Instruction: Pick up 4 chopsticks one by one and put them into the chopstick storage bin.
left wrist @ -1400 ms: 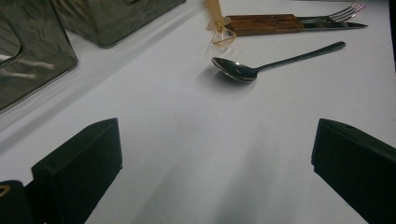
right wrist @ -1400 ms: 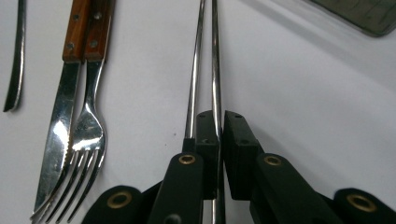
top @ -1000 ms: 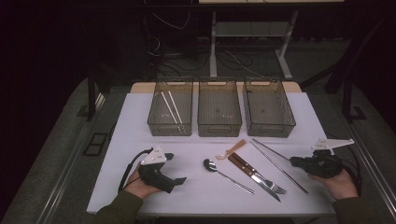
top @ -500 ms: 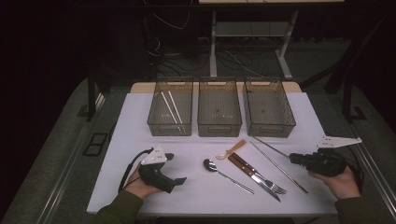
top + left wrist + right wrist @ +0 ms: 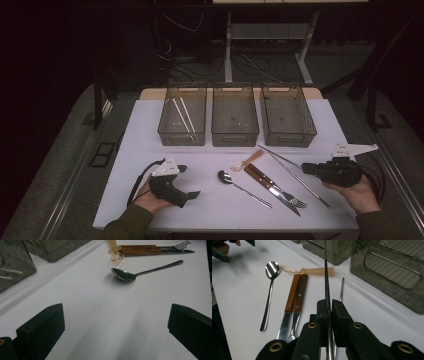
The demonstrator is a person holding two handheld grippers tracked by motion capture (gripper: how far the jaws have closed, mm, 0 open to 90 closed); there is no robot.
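Glossy metal spoon (image 5: 271, 268), wood-handled knife (image 5: 292, 294), matt white table (image 5: 150, 145)

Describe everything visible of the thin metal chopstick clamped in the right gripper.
The thin metal chopstick is a slim, dark, shiny rod. The right gripper is shut on it, one pad on each side, and it runs forward toward the smoky plastic bins. A second thin metal chopstick lies just beside it on the white table.
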